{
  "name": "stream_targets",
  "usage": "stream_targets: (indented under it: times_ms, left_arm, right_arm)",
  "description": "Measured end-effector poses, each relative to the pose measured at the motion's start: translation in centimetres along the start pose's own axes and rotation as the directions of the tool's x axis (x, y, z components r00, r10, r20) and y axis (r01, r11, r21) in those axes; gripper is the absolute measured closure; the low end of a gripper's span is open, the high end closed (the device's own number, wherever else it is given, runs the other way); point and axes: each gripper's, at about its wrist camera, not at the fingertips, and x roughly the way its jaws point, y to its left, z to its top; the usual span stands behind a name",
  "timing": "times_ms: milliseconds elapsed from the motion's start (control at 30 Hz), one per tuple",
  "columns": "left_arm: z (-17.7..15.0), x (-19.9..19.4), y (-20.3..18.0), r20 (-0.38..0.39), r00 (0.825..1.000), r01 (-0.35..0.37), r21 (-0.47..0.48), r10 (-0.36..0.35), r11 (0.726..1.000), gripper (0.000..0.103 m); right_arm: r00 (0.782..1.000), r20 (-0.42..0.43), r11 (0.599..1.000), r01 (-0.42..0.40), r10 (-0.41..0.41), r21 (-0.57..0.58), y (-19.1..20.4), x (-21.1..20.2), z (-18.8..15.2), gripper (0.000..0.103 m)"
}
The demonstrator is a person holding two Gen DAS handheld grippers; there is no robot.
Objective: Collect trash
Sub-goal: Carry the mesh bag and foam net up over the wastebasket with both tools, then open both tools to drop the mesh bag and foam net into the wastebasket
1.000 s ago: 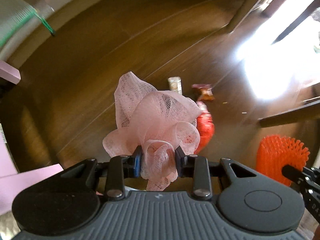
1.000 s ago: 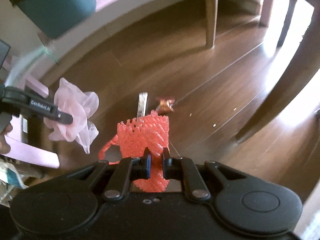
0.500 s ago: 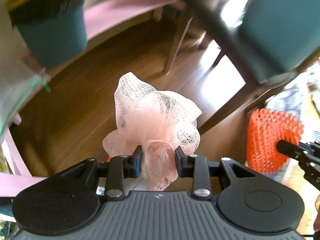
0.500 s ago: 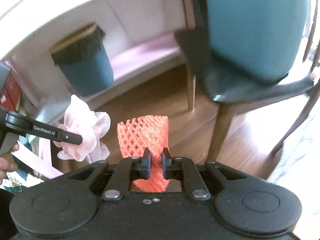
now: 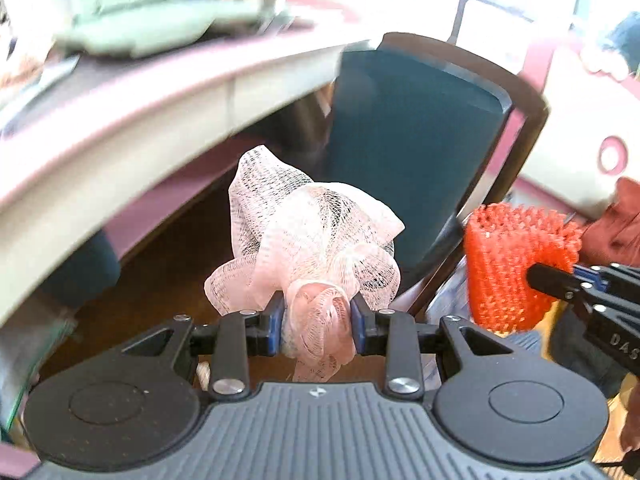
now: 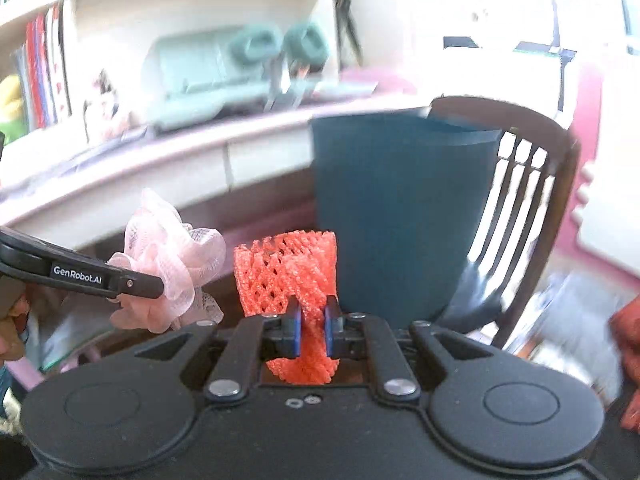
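Observation:
My left gripper (image 5: 318, 322) is shut on a crumpled pale pink mesh net (image 5: 308, 240), which bulges up and out between the blue pads. My right gripper (image 6: 313, 326) is shut on an orange foam fruit net (image 6: 288, 270) that stands up from its jaws. Both are held high in the air, side by side. In the left wrist view the orange net (image 5: 516, 264) and the right gripper's finger show at the right. In the right wrist view the pink net (image 6: 172, 256) and the left gripper's finger show at the left.
A dark wooden chair (image 6: 532, 200) with a teal cushioned back (image 5: 408, 152) stands right ahead. Behind it runs a cream and pink desk edge (image 5: 160, 120) with a pale green device (image 6: 224, 72) on top. Books (image 6: 44, 64) fill a shelf at the left. A hand (image 6: 10, 320) grips the left tool.
Both grippers have risen from near the wooden floor to desk height, still gripping their nets. The floor litter and teal bin have dropped out of view; the chair back and desk now fill the frames.

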Motion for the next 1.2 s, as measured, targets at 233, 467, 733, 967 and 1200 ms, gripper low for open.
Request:
stream_targets:
  times_ms: [233, 467, 733, 967, 1200]
  left_arm:
    - [7.2, -2.7, -4.7, 0.114, 0.993, 0.033, 0.056, -0.039, 0.998, 0.071]
    - [13.9, -3.2, -8.2, 0.211, 0.977, 0.017, 0.107, -0.039, 0.994, 0.071]
    - [19.9, 0.7, -11.1, 0.245, 0.968, 0.027, 0.081, -0.047, 0.996, 0.071]
    - [21.5, 6.7, -12.3, 0.183, 0.983, 0.011, 0.093, -0.028, 0.996, 0.071]
    - [21.8, 12.2, -12.8, 0.095, 0.995, -0.021, 0.11, 0.011, 0.994, 0.071]
  right_arm:
    - [0.993, 0.087, 0.997, 0.079, -0.077, -0.019, -2.9, -1.5, 4.9, 0.092]
    - [0.975, 0.155, 0.987, 0.158, -0.157, 0.003, -5.4, -0.1, 9.8, 0.092]
    - [0.964, 0.173, 0.978, 0.192, -0.203, 0.081, -9.5, 3.6, 13.3, 0.092]
    - [0.981, 0.059, 0.973, 0.175, -0.185, 0.149, -12.5, 9.5, 13.6, 0.092]
    - [0.985, -0.005, 0.98, 0.169, -0.17, 0.107, -12.9, 13.1, 13.4, 0.087]
